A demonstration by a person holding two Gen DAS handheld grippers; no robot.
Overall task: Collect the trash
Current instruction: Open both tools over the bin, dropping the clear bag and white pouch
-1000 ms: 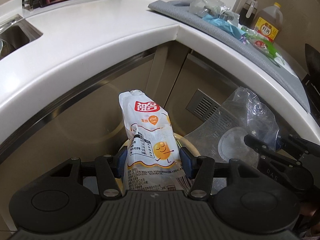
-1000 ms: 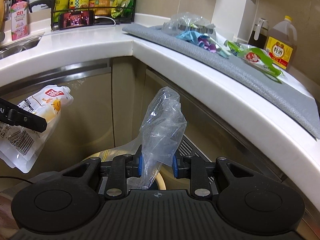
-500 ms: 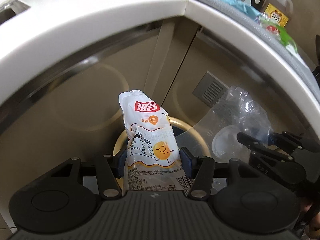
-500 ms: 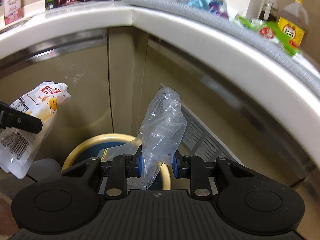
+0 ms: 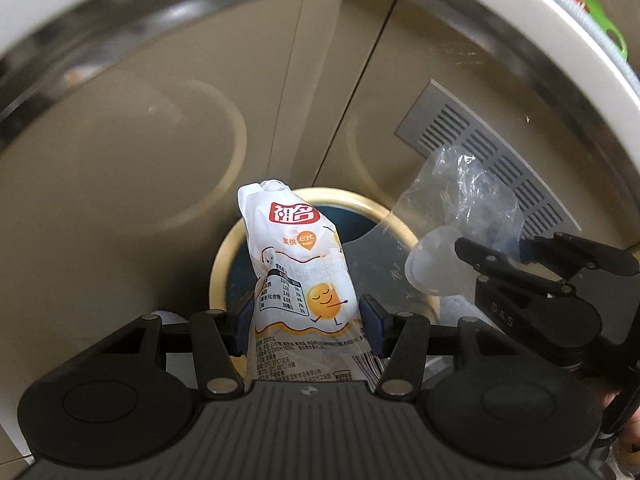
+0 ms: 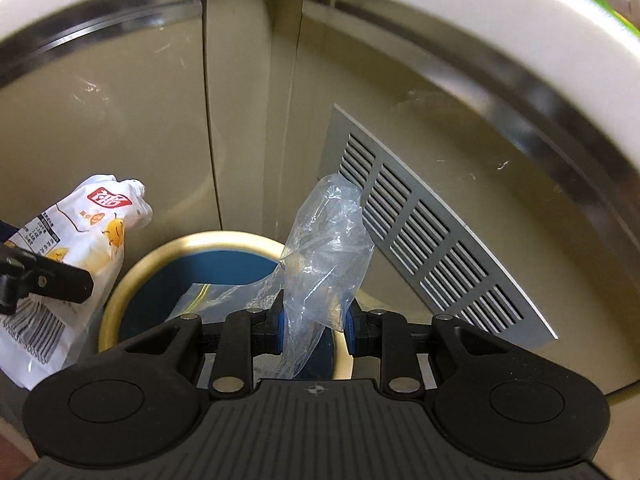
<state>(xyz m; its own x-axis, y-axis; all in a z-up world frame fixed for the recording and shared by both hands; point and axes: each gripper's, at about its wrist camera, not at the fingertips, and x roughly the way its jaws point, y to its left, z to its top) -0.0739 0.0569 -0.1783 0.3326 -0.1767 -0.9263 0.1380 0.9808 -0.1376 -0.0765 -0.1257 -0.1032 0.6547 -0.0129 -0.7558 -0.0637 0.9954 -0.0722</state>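
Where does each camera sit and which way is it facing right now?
Left wrist: on the left hand-held gripper, aimed down at the bin; its fingers clamp a white pouch, and the right hand-held gripper shows at right.
Right wrist: on the right hand-held gripper, aimed down at the bin, clamping a clear bag.
Shared: bin, pouch, bag, cabinet vent.

A home kitchen: a white countertop point(image 6: 480, 12) curves above beige cabinet doors point(image 6: 120, 128), one with a louvred vent grille point(image 6: 424, 232), and a yellow-rimmed trash bin point(image 6: 224, 242) stands below it.
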